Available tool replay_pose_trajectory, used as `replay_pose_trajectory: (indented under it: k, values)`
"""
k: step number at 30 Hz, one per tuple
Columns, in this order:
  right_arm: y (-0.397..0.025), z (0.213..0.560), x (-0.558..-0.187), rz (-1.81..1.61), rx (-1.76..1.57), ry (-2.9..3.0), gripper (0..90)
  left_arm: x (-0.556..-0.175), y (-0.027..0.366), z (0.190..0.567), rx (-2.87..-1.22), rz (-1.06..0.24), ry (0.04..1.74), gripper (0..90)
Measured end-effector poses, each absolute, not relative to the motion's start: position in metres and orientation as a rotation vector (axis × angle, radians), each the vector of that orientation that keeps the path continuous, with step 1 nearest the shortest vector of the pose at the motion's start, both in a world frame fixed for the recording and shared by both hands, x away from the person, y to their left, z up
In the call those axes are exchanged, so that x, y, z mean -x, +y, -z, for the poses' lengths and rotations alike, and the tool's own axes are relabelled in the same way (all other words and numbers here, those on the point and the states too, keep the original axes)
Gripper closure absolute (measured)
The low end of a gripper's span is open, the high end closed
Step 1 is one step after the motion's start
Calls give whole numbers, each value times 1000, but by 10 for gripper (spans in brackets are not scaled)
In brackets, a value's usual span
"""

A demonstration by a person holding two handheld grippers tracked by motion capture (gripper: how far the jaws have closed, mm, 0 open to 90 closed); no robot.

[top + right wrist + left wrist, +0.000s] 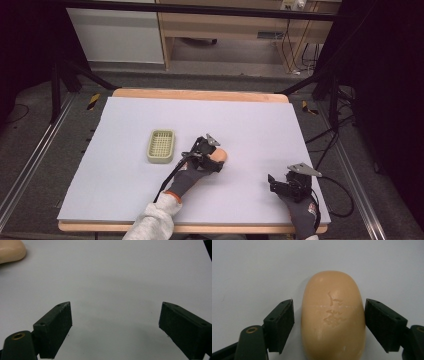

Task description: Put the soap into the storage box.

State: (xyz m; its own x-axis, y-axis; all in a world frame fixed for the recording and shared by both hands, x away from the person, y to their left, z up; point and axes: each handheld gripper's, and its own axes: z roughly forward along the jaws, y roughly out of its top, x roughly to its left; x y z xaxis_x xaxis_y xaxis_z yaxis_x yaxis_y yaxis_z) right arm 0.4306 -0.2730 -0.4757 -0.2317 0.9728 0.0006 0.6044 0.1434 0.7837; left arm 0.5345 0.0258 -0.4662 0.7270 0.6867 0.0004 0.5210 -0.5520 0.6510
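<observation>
A peach-coloured oval soap bar [220, 155] lies flat on the white table sheet, right of centre, with an embossed mark on top [333, 315]. My left gripper [214, 159] reaches in from the lower left and straddles the bar, open [329, 322]. Its left jaw stands a small gap off the soap, and its right jaw sits at the soap's edge. My right gripper [275, 182] rests near the front right of the table, open wide with nothing between its fingers [115, 322]. The right gripper view catches the soap's end [10, 251] at its top left corner.
A small pale green slotted basket [150, 148] stands on the sheet just left of the soap, empty. The white sheet [250, 120] covers a wooden board. Metal frame legs, rails and cables surround the table.
</observation>
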Motion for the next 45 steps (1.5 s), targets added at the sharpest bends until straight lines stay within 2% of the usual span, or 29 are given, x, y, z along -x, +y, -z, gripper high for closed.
replay_pose_trajectory:
  k: [15,33,45]
  values:
    - [-272,476,-431,-912,-1504,1910,116,-537,23,472,-2301,-301,906,307]
    - [-272,476,-431,-912,-1502,1908,116,-539,24,469,-2316,-295,896,317]
    - [-273,476,-431,-912,-1502,1906,116,-526,45,438,-2240,-301,878,317]
